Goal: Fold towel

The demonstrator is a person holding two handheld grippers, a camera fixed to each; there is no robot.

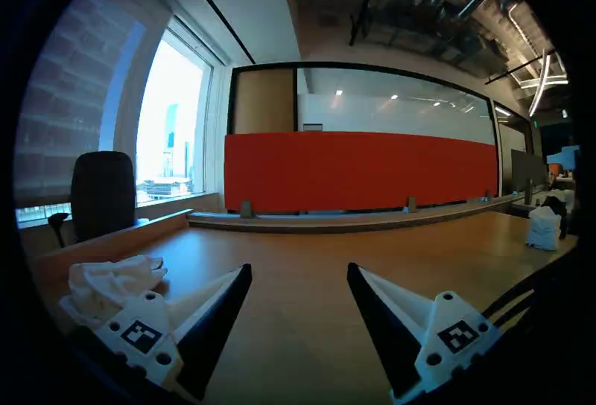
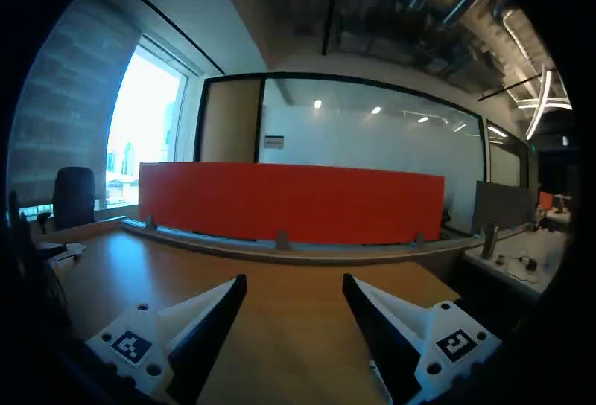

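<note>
No words, brands or numbers can be read: the left tool (image 1: 298, 266) and the right tool (image 2: 294, 277) carry only square black-and-white code marks on their fingers (image 1: 141, 336), and the small sign (image 2: 273, 141) on the glass wall (image 2: 357, 137) is too small to make out.
</note>
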